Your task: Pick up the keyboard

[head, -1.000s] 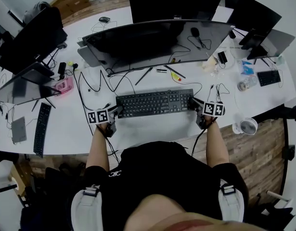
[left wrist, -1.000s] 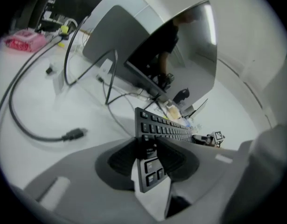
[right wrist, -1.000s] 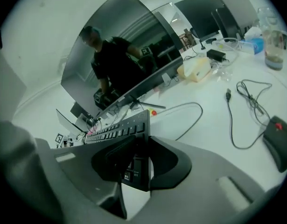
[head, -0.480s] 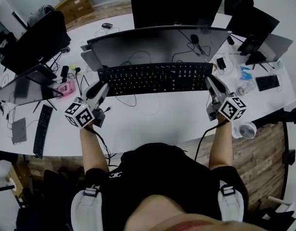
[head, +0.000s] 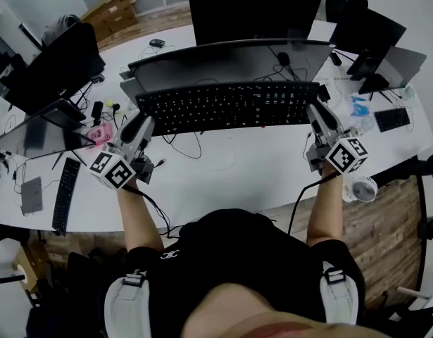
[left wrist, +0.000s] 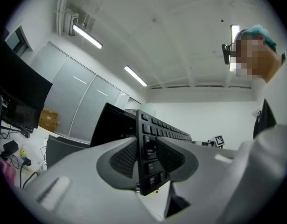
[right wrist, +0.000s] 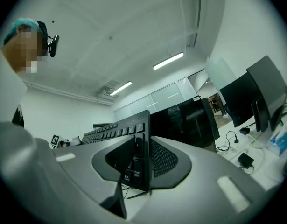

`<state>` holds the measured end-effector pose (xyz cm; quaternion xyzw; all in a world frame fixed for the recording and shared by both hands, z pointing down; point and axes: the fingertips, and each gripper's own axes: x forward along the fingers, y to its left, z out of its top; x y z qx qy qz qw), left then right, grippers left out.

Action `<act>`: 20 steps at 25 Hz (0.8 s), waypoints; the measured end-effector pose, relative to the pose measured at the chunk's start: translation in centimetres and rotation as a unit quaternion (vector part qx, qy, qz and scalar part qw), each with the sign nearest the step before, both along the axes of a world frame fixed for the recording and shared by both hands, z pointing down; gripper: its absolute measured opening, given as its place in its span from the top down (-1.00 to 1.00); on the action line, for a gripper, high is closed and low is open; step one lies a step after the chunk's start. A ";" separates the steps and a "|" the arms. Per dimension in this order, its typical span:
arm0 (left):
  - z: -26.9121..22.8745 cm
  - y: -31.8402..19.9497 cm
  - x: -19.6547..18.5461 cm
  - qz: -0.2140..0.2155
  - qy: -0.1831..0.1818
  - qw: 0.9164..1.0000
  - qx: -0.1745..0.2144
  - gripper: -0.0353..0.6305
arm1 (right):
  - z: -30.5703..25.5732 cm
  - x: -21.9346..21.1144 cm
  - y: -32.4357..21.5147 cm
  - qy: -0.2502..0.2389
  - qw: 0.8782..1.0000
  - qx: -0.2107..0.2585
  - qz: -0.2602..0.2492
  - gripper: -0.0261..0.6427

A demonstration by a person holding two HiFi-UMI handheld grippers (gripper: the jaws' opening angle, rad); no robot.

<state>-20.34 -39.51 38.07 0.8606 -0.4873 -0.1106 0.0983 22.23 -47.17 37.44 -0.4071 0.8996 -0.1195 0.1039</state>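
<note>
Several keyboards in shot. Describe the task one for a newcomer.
Find the wide curved monitor at the middle of the white desk. Right in front of it a full-size black keyboard hangs clear of the desk, the left gripper closing its jaws on one end, the right gripper clamped on the other. The left-edge keyboard and right-edge keyboard lie flat on the desk.

In the head view the lifted keyboard (head: 230,108) hides the lower edge of the curved monitor (head: 223,62) from me. Its key legends are too small to read. The top edge cuts off the black monitor (head: 255,9), and the person's torso (head: 237,259) covers the bench's (head: 237,171) near rim.
</note>
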 end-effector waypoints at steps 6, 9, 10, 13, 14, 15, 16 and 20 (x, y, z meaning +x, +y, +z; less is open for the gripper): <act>0.5 -0.1 -0.2 -0.001 -0.003 1.000 -0.011 0.37 | 0.8 -0.2 -0.2 -0.002 1.000 -0.008 -0.007 0.64; 0.5 0.1 -0.3 -0.003 0.001 1.000 -0.013 0.37 | 0.7 -0.3 0.0 -0.003 1.000 -0.006 -0.008 0.64; 0.6 0.1 -0.4 -0.001 0.002 1.000 -0.011 0.37 | 0.6 -0.3 0.1 -0.003 1.000 -0.005 -0.008 0.64; 0.6 0.2 -0.4 0.002 0.004 1.000 -0.010 0.37 | 0.3 -0.4 0.3 -0.001 1.000 -0.005 -0.006 0.64; 0.5 0.2 -0.4 0.002 0.003 1.000 -0.011 0.37 | 0.3 -0.4 0.3 -0.001 1.000 -0.005 -0.006 0.64; 0.4 0.2 -0.4 0.001 0.003 1.000 -0.014 0.37 | 0.3 -0.4 0.3 -0.002 1.000 -0.005 -0.006 0.64; 0.3 0.3 -0.4 0.001 0.002 1.000 -0.016 0.37 | 0.4 -0.5 0.2 -0.003 1.000 -0.006 -0.007 0.64; 1.3 0.9 -0.6 0.005 -0.001 1.000 -0.026 0.37 | 1.7 -0.6 0.7 -0.008 1.000 -0.018 -0.010 0.64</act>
